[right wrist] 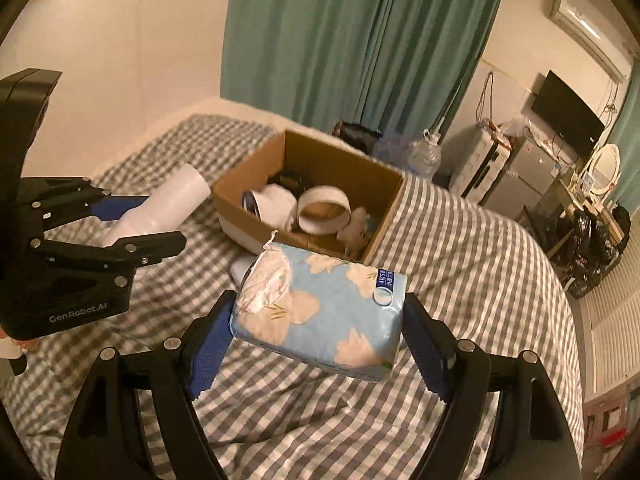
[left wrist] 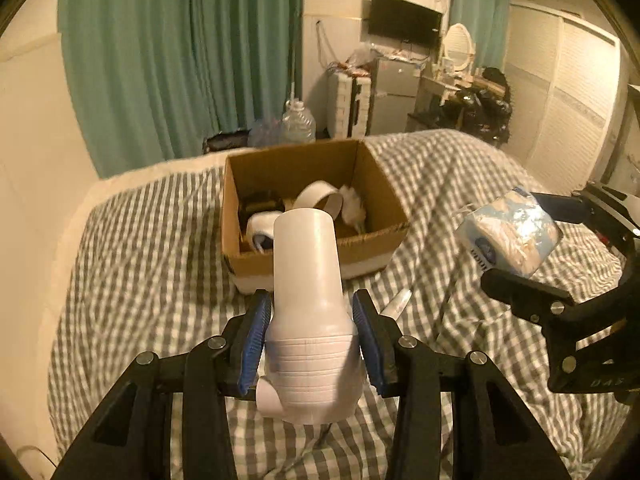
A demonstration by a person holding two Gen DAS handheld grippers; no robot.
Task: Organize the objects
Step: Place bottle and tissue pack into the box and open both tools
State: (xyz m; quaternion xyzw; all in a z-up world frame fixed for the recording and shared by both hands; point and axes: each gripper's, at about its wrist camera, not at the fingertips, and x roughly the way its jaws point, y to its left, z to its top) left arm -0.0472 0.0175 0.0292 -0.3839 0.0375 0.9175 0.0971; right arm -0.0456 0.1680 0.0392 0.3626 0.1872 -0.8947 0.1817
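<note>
You held a white bottle (left wrist: 306, 280) clamped in your left gripper (left wrist: 308, 340) and a tissue pack (right wrist: 320, 312) squeezed in your right gripper (right wrist: 318, 340), both above the checked bed (right wrist: 460, 280) just short of the box (right wrist: 384, 220). The pack sat tilted between the pads and, I judge, could have slipped out before reaching the box.

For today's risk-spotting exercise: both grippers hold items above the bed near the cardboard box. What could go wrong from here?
1. The white bottle is gripped low, its long top unsupported; it might tip.
2. The tissue pack is soft and could slip.
3. The cardboard box already holds things, so drops may land badly.
</note>
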